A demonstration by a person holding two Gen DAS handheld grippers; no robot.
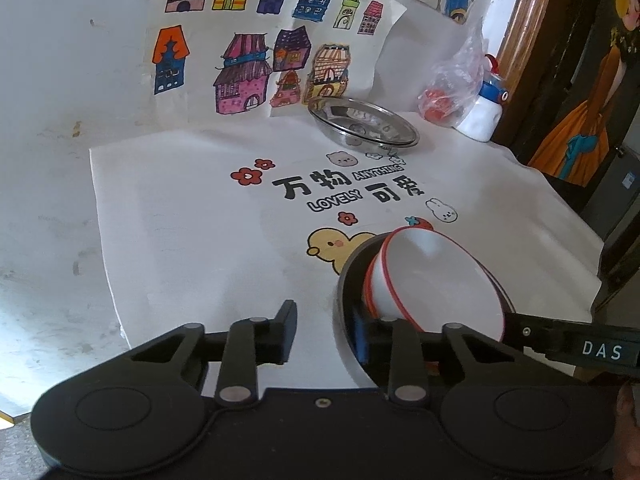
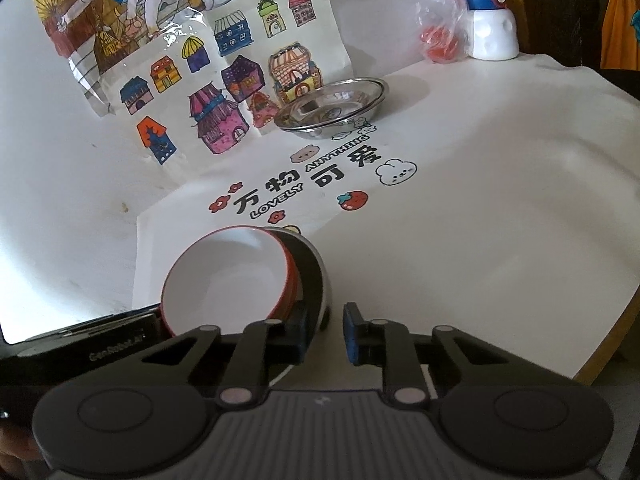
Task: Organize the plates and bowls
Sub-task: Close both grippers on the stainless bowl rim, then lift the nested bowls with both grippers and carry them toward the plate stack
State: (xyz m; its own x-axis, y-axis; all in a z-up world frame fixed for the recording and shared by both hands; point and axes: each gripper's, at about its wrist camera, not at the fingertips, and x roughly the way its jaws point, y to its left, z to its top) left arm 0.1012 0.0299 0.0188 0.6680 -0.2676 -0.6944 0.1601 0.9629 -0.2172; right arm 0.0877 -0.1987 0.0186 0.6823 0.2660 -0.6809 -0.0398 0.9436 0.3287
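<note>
A white bowl with a red rim (image 1: pixel 436 280) (image 2: pixel 228 276) lies tilted inside a black bowl (image 1: pixel 352 264) (image 2: pixel 308 264) on the printed cloth. My left gripper (image 1: pixel 324 320) straddles the black bowl's near-left wall, one finger inside and one outside. A strip of cloth shows between the outer finger (image 1: pixel 286 332) and the wall. My right gripper (image 2: pixel 325 312) straddles the opposite wall, its jaws narrow. A thin gap remains beside the outer blue pad (image 2: pixel 351 332). A steel plate (image 1: pixel 362 120) (image 2: pixel 332 104) sits at the back.
A plastic bag of red items (image 1: pixel 444 92) and a white and blue bottle (image 1: pixel 486 112) stand at the back right corner. Coloured house drawings (image 1: pixel 240 60) lean on the wall behind. The table's edge (image 2: pixel 600 360) runs close on the right.
</note>
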